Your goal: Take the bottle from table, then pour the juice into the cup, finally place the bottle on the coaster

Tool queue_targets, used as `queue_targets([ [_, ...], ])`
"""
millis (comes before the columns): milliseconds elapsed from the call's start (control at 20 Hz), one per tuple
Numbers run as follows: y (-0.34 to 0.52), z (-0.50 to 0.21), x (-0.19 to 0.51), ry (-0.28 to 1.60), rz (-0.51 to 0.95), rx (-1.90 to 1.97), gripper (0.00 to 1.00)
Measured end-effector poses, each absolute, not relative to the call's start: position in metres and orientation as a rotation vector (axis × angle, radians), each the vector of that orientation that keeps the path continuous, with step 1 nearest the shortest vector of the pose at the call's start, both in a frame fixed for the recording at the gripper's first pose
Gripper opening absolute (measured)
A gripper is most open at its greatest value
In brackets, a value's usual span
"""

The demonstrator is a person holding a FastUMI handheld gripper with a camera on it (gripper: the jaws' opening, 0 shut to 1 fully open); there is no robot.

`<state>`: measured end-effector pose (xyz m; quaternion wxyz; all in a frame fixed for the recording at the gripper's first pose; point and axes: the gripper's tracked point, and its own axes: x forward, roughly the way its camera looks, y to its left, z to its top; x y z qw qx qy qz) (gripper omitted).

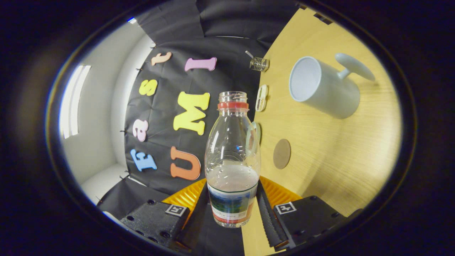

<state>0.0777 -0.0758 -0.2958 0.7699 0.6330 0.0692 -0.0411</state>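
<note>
The tool (233, 209), seen in the gripper view at the bottom centre of the frame, is clenched on the bottle (233, 160): both fingers are pressed against the labelled lower part, one on each flank. The whole view is rolled over, so the bench (320, 170) fills the right half of the frame like a wall and the bottle is held up in front of it, seemingly clear of the surface.

The bottle looks like thin clear plastic, cap off, red ring left at the neck, with a bit of pale juice pooled around label level. So it's probably light, with what weight there is low down near the grip. Thin walls like that can be expected to give and dent if squeezed hard, and smooth plastic could slip or twist once tilted. The labelled band where it's gripped now seems the sensible spot: straighter sides, a little more friction, close to the liquid. The open mouth means sloshing has to be watched.

The cup (321, 87), white with a handle, is seen in the upper right of the frame, well beyond the fingers, its mouth in plain view. The coaster (282, 153), a round brownish disc, is just right of the bottle's middle, between bottle and cup.
</note>
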Motion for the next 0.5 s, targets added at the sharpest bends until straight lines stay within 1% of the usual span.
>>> queue_targets([
  [500, -0.0818, -0.2986, 0.0828, 0.144, -0.138, 1.537, 0.76],
])
